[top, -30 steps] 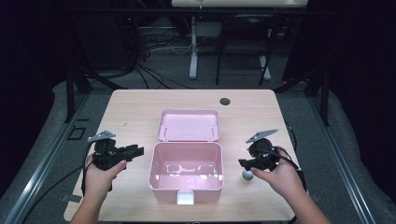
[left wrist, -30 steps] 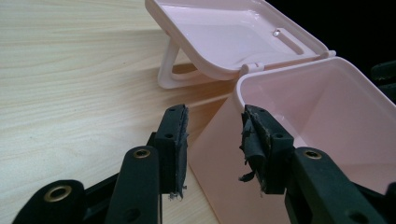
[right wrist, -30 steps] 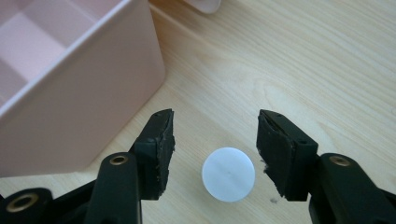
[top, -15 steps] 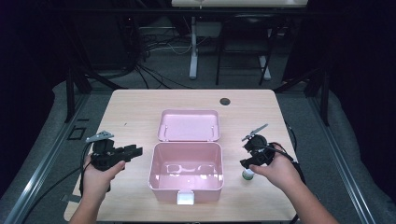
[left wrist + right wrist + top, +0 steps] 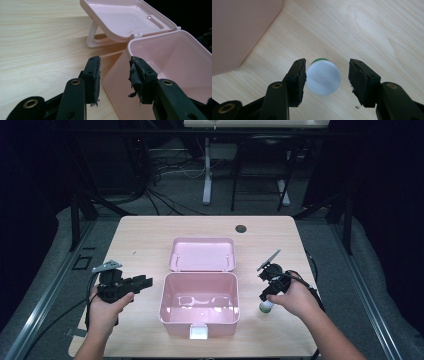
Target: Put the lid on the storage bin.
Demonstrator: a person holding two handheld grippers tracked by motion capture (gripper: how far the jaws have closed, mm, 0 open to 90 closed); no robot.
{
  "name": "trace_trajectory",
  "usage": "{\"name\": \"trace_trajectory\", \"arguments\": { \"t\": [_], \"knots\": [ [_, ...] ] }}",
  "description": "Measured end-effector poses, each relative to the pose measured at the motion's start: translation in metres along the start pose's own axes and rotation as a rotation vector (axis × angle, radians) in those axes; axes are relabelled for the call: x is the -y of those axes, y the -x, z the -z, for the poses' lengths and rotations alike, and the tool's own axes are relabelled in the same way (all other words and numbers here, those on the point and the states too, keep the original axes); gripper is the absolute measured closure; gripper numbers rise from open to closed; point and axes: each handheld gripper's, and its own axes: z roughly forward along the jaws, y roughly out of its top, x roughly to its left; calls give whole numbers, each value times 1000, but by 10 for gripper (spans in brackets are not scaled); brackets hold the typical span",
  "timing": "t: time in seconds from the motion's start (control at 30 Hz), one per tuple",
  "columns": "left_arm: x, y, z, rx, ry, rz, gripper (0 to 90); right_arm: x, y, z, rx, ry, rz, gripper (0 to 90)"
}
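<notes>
while the right gripper [image 5: 325, 82] hangs spread, the white-capped bottle [image 5: 323, 77] stands between its jaws (near one pad).

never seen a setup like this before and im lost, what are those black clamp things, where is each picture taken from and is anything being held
A person sits at a wooden table and holds a hand-operated clamp in each hand; no robot arm is involved. The high view comes from a fixed camera above, looking down on the table. The other two pictures come from small cameras riding on each clamp, looking along its two black jaws.

In the middle stands an open pink box, empty, with its lid folded back flat. The left gripper waits beside the box with its jaws open, empty. The right gripper points down over a small bottle with a white cap, standing to the right of the box. Its jaws straddle the cap; one pad looks very close or touching, the other stands clear. So nothing is gripped yet.
</notes>
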Motion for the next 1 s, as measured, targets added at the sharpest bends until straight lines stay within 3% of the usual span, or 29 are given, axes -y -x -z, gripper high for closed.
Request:
{"name": "trace_trajectory", "arguments": {
  "t": [0.47,0.87,1.0],
  "knots": [
    [0,-2,0,-2,-2,5,599,-2,0,-10,-8,-86,-14,446],
    [0,-2,1,-1,1,5,598,-2,-1,-17,15,-118,-22,440],
    [0,-2,1,-1,1,7,598,0,1,-21,-24,-116,-46,441]
  ]
}}
